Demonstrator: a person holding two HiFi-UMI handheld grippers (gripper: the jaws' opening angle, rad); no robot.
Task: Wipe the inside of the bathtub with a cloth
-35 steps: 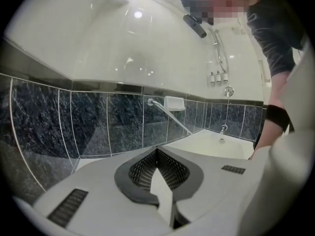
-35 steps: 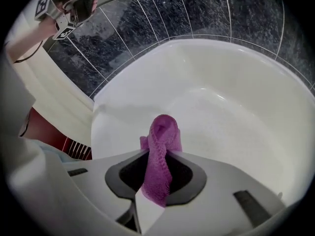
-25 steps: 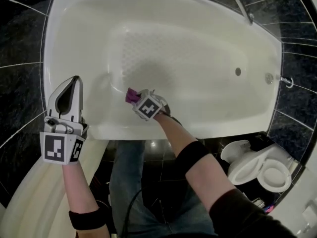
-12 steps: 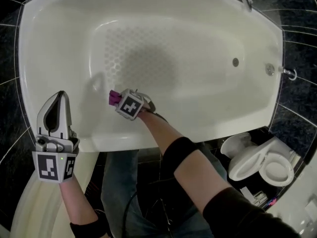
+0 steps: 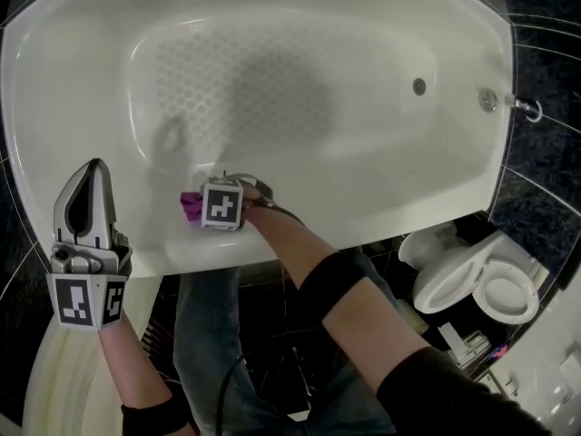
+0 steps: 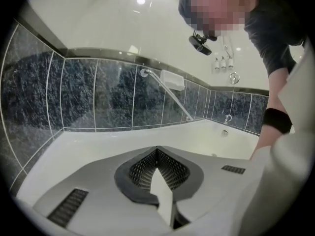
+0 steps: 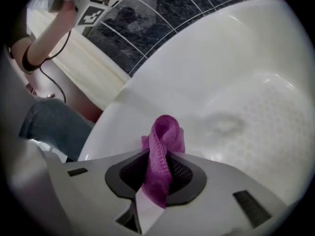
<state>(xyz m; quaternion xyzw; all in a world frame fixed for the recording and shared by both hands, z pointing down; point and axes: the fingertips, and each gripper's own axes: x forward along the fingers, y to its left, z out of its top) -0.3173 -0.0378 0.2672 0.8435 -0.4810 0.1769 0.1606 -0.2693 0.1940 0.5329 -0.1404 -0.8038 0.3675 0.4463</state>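
- My right gripper (image 5: pixel 194 205) clamps the purple cloth (image 7: pixel 162 141) at the near wall of the bathtub (image 5: pixel 399 203); its jaws have just tightened slightly.
- The cloth looks soft and light (it may slip), so it is best pinched at its folded middle.
- My left gripper (image 5: pixel 88 180) is closed and empty.

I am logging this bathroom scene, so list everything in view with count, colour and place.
bathtub: one, white, fills the head view
drain: one, metal, tub floor near the right end
chrome fitting: one, silver, tub's right end
tiled wall: one, dark, behind the tub
rail: one, metal, slanting across that wall
toilet: one, white, lower right of the head view, beyond the tub's near rim
cloth: one, purple, in the right gripper's jaws, at the tub's near inner side
jeans: one pair, blue, below the near rim
left gripper: one, grey-white, jaws together and empty, over the near left rim
right gripper: one, grey-white, jaws just closed further, clamped on the cloth
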